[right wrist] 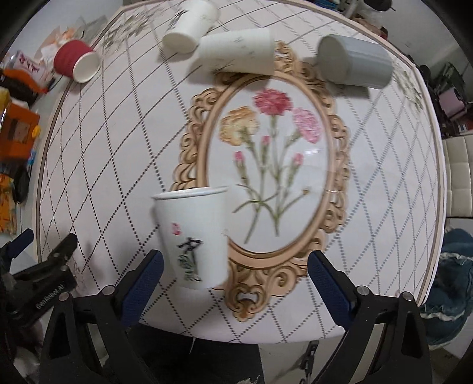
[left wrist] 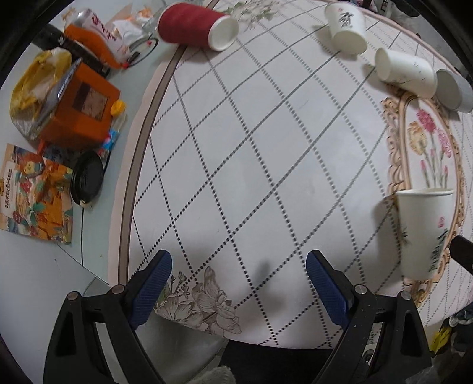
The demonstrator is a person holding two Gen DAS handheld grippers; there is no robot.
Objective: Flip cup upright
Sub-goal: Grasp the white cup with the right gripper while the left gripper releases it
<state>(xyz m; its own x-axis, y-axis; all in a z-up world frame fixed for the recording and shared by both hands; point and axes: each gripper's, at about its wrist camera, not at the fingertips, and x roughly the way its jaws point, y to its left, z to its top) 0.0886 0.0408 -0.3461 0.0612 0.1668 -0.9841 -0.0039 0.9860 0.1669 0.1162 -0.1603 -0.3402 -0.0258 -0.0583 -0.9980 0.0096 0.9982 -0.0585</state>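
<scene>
Upright white paper cup w/ ink drawing and red stamp stands on the table near its front edge, mouth up, base at the lower left of the printed oval flower frame. It's blurred in both views.

Right gripper is wide open, nothing held; cup sits just ahead of its left finger, whether touching can't tell. Left gripper also spread wide, holding nothing, over the front edge of the table w/ only checked cloth between the fingers; the cup is off to its right, well apart.

Toward the far edge four cups lie on their sides: red one at the far left corner, white printed one, plain white one just beside it, grey one furthest right.

Off the table's left edge: orange box, black round lid, flowery packet, yellow bag.
</scene>
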